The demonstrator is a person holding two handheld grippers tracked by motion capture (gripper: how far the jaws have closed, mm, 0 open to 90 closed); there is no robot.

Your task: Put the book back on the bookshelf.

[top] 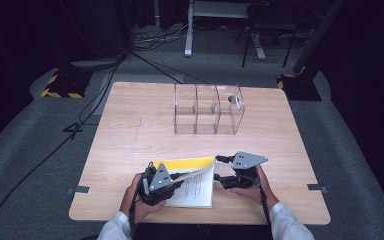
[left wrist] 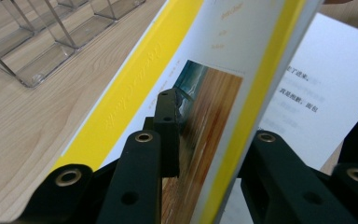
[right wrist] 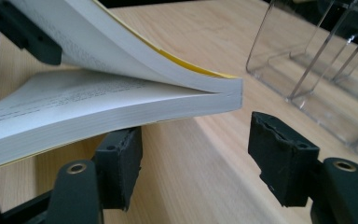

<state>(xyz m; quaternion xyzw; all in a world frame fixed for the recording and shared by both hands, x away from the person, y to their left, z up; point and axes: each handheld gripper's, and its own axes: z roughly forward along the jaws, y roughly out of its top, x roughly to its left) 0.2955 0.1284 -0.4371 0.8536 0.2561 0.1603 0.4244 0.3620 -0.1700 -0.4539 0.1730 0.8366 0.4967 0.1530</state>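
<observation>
Nearest the camera, at six o'clock on the desk [top: 130, 125], the left gripper [top: 161, 181] clamps the yellow-covered book's [top: 192, 187] lifted cover while the right gripper [top: 225, 170], at the book's three o'clock, gapes empty: mid-opening, and next it must likely pinch the spine edge.

Yellow-covered book [top: 196, 181], open, cover lifted

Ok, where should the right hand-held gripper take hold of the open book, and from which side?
Probably the lower block of pages at the spine-side corner, coming in level from the book's right: that edge lies flat and thin, just ahead of the right hand-held gripper's open jaws.
</observation>
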